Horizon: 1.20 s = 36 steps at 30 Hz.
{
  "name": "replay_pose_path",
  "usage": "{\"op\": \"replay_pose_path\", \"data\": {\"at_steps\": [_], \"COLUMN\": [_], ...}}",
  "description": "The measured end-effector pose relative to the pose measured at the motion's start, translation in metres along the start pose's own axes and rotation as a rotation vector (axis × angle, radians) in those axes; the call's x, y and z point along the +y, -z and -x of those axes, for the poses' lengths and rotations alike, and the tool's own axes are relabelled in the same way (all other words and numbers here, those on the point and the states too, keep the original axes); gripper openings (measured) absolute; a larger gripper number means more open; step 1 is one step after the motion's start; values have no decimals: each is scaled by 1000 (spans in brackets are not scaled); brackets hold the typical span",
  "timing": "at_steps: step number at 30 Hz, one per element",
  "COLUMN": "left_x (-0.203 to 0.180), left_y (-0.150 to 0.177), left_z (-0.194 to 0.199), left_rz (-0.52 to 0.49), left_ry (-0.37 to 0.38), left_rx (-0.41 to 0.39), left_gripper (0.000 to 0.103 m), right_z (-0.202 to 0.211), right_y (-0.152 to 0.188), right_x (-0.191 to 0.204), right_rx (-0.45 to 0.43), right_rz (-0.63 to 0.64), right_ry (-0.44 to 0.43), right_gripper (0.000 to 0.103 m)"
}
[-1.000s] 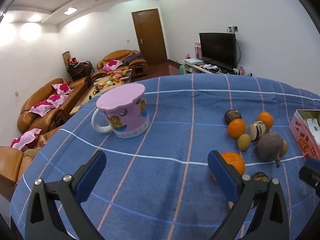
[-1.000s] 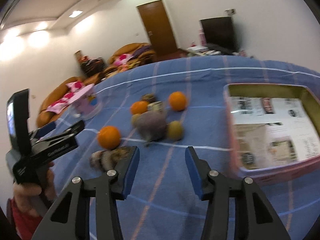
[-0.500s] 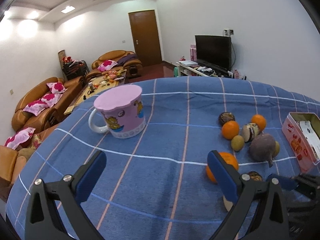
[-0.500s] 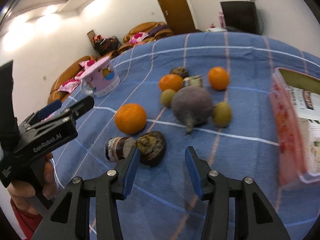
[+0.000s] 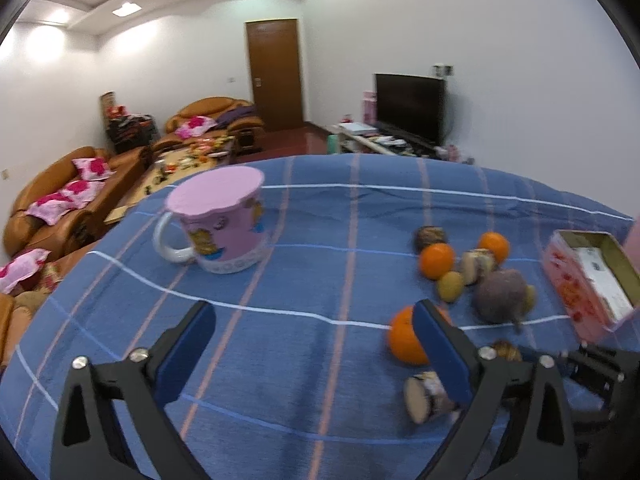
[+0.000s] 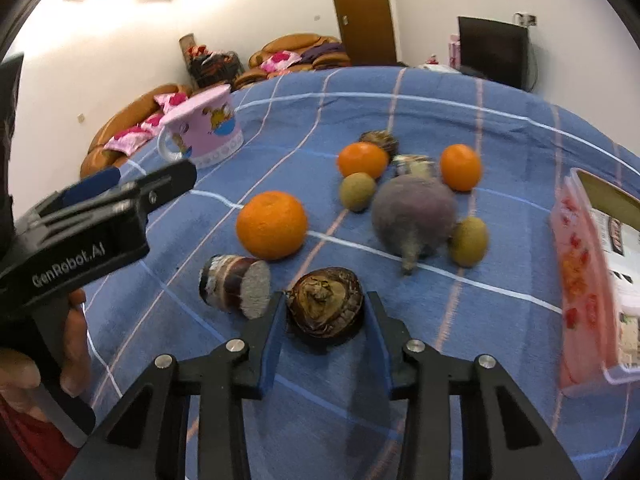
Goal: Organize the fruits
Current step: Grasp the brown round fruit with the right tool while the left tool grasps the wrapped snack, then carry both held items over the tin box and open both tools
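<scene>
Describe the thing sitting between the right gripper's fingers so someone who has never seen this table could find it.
On the blue checked tablecloth, find the fruit cluster between the pink mug and the pink box. Nearest the camera, between the open fingers of the right gripper, lies a dark brown water chestnut. Unlike the cut piece beside it, it is whole, with a wrinkled tan crown.

On the blue checked cloth (image 6: 440, 112):

Oranges, three: one large (image 6: 272, 225), two smaller (image 6: 362, 159) (image 6: 461, 167).
Kiwis, two (image 6: 357, 191) (image 6: 468, 241).
Purple round root with a tail, one (image 6: 414, 213).
Dark brown wrinkled rounds, two: near (image 6: 326, 309), far (image 6: 379, 139).
Cut brown pieces showing a pale face, two (image 6: 236, 285) (image 6: 414, 164) (the farther one is partly hidden).
Pink mug, one (image 6: 204, 128).
Pink open box, one (image 6: 580, 280).
Handheld grippers, two (image 5: 316, 356) (image 6: 326, 342).
</scene>
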<state>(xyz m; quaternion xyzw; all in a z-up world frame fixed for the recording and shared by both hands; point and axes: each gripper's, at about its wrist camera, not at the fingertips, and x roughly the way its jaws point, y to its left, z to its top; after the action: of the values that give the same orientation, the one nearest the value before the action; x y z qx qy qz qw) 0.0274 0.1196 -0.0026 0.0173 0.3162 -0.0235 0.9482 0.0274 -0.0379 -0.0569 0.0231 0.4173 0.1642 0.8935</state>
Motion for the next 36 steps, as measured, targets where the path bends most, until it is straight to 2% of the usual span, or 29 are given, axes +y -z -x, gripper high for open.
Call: {"op": "replay_pose_path", "data": {"at_steps": [5,8,11,14,15,16,18,21,25,27,30,32,36], "left_x": [-14,-33,-50,-57,-58,-59,-58,-51,-39,-32,-24,-24,-37], "left_y": [6,15,25,33,34,35,38,38,31,27,23,20,16], "left_z": [7,4,-7,-18,-21,-24,-28,-29,-20,-8,3,8,18], "left_rz": [-42,-124,-191,-225,-228,-230,-213,-177,-103,-53,15,34,13], "left_ry": [169,210,223,190,181,173,195,197,192,183,190,181,167], "left_rx": [21,67,138,187,199,210,230,236,166,91,20,-12,-72], "left_gripper": [88,86,82,73,66,52,40,40,40,40,40,40,40], "right_z": [42,57,62,66,66,66,66,69,76,82,95,105,121], "right_y": [-4,-4,1,9,11,13,13,13,13,11,11,12,17], "right_x": [-28,-42,-51,-53,-54,-54,-53,-51,-55,-59,-66,-76,-101], "right_rx": [-135,-175,-171,-155,-153,-152,-155,-172,-196,-213,-255,-283,-316], "right_rz": [-70,-92,-93,-76,-70,-68,-64,-54,-69,-81,-90,-94,-100], "right_ry": [20,36,61,82,90,91,86,97,97,98,117,134,169], "right_gripper": [41,41,41,41,41,41,41,41,41,41,41,41,41]}}
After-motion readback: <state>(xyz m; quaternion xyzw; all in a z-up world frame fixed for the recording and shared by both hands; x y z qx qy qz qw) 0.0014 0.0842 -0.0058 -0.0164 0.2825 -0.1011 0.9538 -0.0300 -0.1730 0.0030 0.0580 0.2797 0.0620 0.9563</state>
